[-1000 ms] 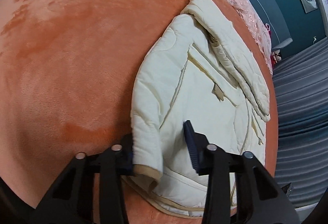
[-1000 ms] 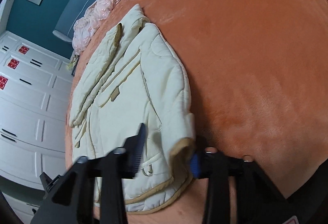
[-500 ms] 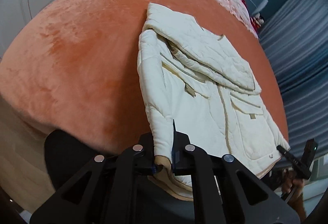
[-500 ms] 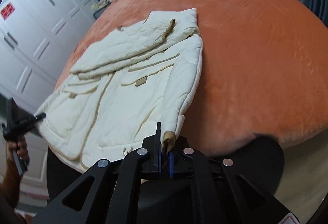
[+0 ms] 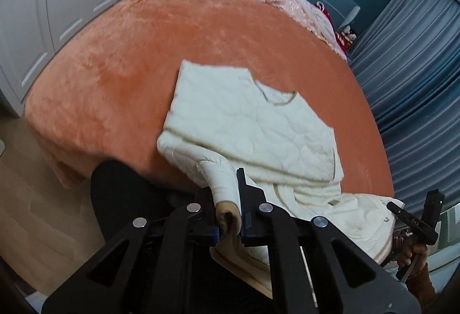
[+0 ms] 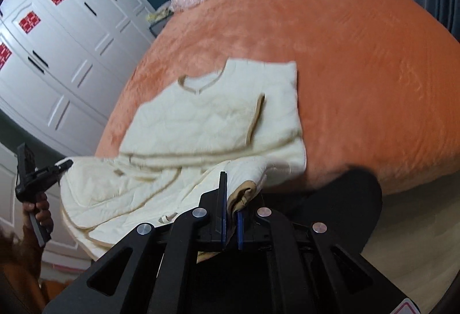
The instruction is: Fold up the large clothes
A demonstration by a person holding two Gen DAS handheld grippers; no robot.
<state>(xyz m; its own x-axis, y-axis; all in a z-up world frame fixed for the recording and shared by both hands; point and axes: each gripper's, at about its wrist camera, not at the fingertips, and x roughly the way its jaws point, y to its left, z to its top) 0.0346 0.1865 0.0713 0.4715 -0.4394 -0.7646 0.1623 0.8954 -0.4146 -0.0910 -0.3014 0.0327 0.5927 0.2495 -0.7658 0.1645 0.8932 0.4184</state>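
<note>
Jacket (image 5: 253, 124) cream, quilted, tan-trimmed

Left gripper (image 5: 228, 216) clamped on a tan-trimmed cuff (image 5: 227, 206) of the cream quilted jacket (image 5: 250, 124); jacket spread ahead of the fingers across the orange blanket (image 5: 120, 67); right gripper (image 5: 414, 220) far right.

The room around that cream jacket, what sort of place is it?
Most likely a home bedroom. The jacket lies on a bed under an orange plush blanket, with white wardrobe doors along one side and grey-blue curtains on the other.
</note>
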